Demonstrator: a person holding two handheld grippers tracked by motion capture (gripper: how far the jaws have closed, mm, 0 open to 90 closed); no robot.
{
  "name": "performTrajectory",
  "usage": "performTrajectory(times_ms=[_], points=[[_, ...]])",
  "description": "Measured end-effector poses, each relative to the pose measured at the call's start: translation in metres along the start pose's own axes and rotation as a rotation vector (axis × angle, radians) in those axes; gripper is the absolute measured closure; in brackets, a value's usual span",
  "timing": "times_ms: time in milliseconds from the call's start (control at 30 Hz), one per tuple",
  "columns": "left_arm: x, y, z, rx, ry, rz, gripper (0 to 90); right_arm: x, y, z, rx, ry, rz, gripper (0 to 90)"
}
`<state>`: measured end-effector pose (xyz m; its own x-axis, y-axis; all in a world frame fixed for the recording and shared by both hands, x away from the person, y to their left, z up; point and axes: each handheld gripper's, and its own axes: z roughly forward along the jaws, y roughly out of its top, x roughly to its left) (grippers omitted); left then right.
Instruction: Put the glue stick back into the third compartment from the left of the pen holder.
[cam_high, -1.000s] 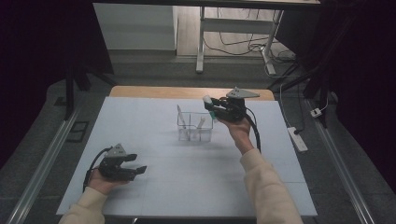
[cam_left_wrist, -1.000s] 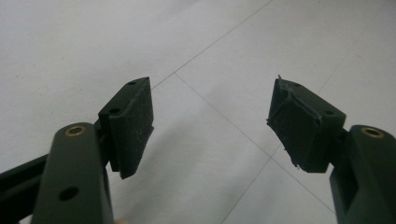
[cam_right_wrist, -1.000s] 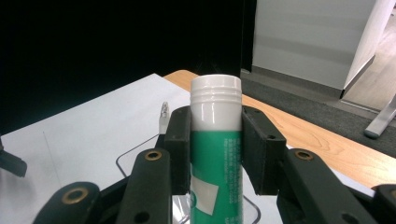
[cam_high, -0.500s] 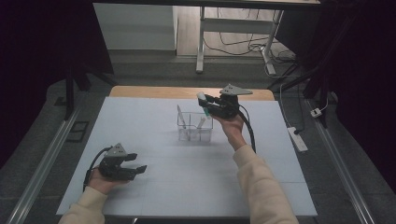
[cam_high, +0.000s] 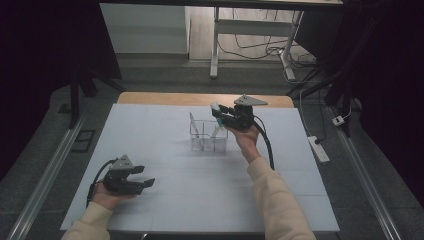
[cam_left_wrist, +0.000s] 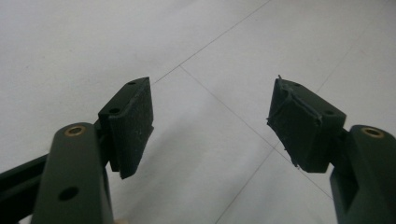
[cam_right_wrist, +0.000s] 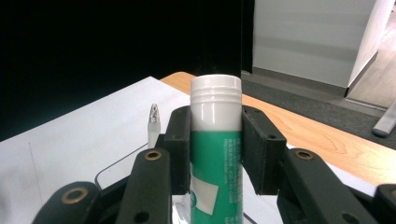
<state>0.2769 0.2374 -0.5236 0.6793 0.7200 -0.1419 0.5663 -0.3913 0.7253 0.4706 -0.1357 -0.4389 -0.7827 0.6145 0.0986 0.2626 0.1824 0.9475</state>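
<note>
A clear plastic organiser box (cam_high: 207, 136) stands in the middle of the white table (cam_high: 150, 125), with a slim pen-like item (cam_high: 193, 126) leaning in its left part. Just above its right side, my right gripper (cam_high: 218, 114) is shut on a green tube with a white cap (cam_high: 215, 108). In the right gripper view the tube (cam_right_wrist: 215, 140) stands upright between the pads, and a clear pen tip (cam_right_wrist: 153, 122) shows to its left. My left gripper (cam_high: 146, 177) rests low at the front left, open; its jaws (cam_left_wrist: 212, 123) hold nothing over the bare table.
A wooden strip (cam_high: 200, 98) runs along the table's far edge. Beyond it stand a white desk frame (cam_high: 215, 45) and loose cables on the floor. A power strip (cam_high: 318, 149) lies off the table's right side. Metal rails (cam_high: 47, 175) flank the table.
My right gripper has carried the green tube leftward, from right of the box to over its right side. The left gripper has stayed put.
</note>
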Motion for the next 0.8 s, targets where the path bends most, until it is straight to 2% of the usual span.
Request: performTrajectory(times_ms=[100,267,467,800], points=[[0.000,0.000,0.000,0.000,0.002,0.000,30.9,0.000,-0.002,-0.002,0.005,-0.003,-0.003,63.8],[-0.001,0.001,0.001,0.005,0.002,0.005,30.8,-0.002,-0.001,-0.011,-0.020,0.008,0.015,54.7],[0.000,0.001,0.002,0.004,0.001,0.004,30.8,-0.004,0.003,-0.025,-0.016,-0.006,0.005,52.9],[0.001,0.002,0.002,0.000,0.000,0.001,30.9,-0.007,-0.006,-0.054,0.041,-0.028,-0.006,52.5]])
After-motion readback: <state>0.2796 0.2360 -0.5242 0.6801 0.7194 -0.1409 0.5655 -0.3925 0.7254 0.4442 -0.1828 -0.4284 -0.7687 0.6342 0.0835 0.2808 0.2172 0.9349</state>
